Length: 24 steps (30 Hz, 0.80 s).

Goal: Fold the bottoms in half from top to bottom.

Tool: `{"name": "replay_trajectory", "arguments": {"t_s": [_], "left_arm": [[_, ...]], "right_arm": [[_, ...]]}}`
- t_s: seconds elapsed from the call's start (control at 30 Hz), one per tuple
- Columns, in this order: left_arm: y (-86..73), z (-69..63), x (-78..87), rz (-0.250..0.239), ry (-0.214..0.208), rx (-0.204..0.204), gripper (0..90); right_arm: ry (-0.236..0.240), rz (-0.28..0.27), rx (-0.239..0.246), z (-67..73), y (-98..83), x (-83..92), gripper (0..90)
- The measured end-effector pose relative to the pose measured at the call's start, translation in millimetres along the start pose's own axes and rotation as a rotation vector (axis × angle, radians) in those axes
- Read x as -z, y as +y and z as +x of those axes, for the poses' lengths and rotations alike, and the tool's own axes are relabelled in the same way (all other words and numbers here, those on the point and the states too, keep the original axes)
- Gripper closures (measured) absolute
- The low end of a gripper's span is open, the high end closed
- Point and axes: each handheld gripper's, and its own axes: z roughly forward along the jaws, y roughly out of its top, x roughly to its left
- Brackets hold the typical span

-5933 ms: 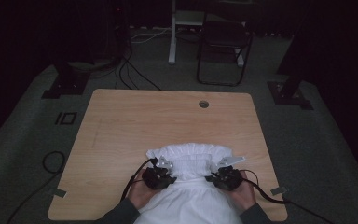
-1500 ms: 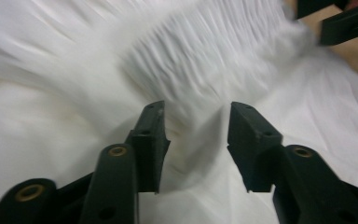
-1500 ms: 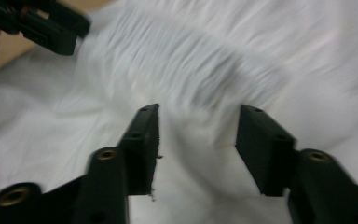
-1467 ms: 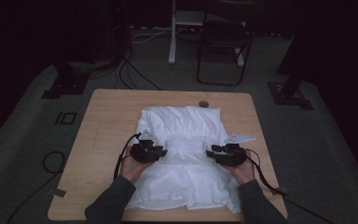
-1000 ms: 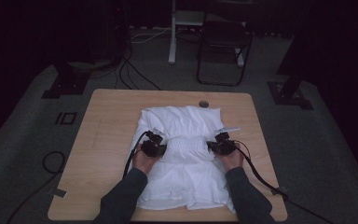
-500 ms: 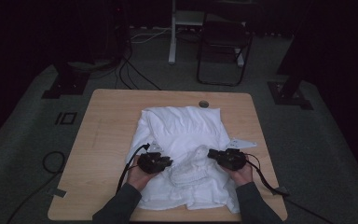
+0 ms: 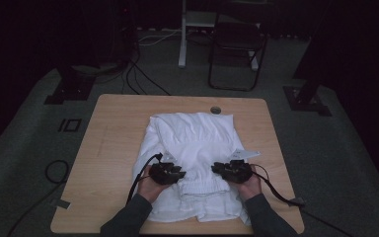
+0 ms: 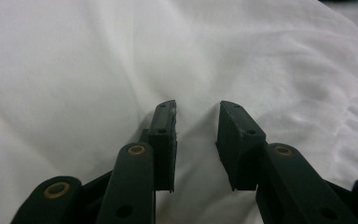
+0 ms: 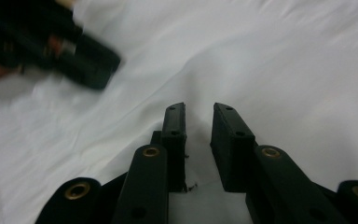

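Observation:
A white garment (image 7: 192,133) lies folded on the wooden table (image 7: 113,143), with a gathered band at its near part between my hands. My left gripper (image 7: 180,173) rests on the cloth's near left. In the left gripper view its jaws (image 8: 196,112) stand apart over smooth white fabric; they have just been opening, and only a low ridge of cloth lies in the gap, unpinched. My right gripper (image 7: 219,169) sits on the near right. Its jaws (image 9: 199,112) have also just been opening, with loose cloth below them. The left gripper (image 9: 51,46) appears blurred beyond.
A small white tag (image 7: 244,154) sticks out at the garment's right edge. The table has a round cable hole (image 7: 215,109) near its far edge. Behind the table stand a dark chair (image 7: 237,54) and stand bases (image 7: 69,89). Cables (image 7: 54,170) lie on the floor at left.
Both hands have drawn back toward the near edge from the middle of the garment. The near cloth now lies bunched between them, and both pairs of jaws have parted and let it go.

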Motion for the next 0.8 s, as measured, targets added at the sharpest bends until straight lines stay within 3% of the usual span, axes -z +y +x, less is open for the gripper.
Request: {"name": "replay_trajectory", "arguments": {"t_s": [0.07, 0.13, 0.23, 0.33, 0.43, 0.57, 0.67, 0.8], "left_arm": [[-6.4, 0.1, 1.5, 0.003, -0.005, 0.018, 67.8], [-14.6, 0.3, 2.4, 0.002, -0.016, 0.034, 68.0], [-24.7, -2.4, 6.2, -0.006, -0.031, 0.049, 68.9], [-27.0, -6.6, 10.5, 0.008, -0.035, 0.035, 68.7], [-21.6, -7.4, 16.7, 0.000, -0.019, 0.011, 64.5], [-2.8, 2.7, 26.0, -0.047, 0.052, -0.013, 53.7], [17.4, 16.7, 28.6, -0.094, 0.109, -0.018, 53.0], [39.3, 43.1, 16.1, -0.121, 0.203, 0.003, 52.1]], "right_arm": [[0.002, 0.053, 0.021, 8.0, -9.4, -3.5, 75.4], [-0.025, 0.093, 0.050, 13.8, -18.9, -5.9, 76.4], [-0.024, 0.104, 0.028, 16.5, -27.2, -5.8, 77.6], [0.007, 0.132, 0.029, 18.6, -27.4, -4.3, 77.5], [0.009, 0.120, 0.038, 18.2, -22.0, 0.5, 73.6], [-0.074, 0.051, 0.028, 5.6, -6.0, 8.1, 66.7], [-0.128, 0.009, 0.022, -9.0, 12.6, 8.1, 61.3], [-0.168, -0.050, -0.020, -32.0, 37.3, -1.9, 56.5]]}}
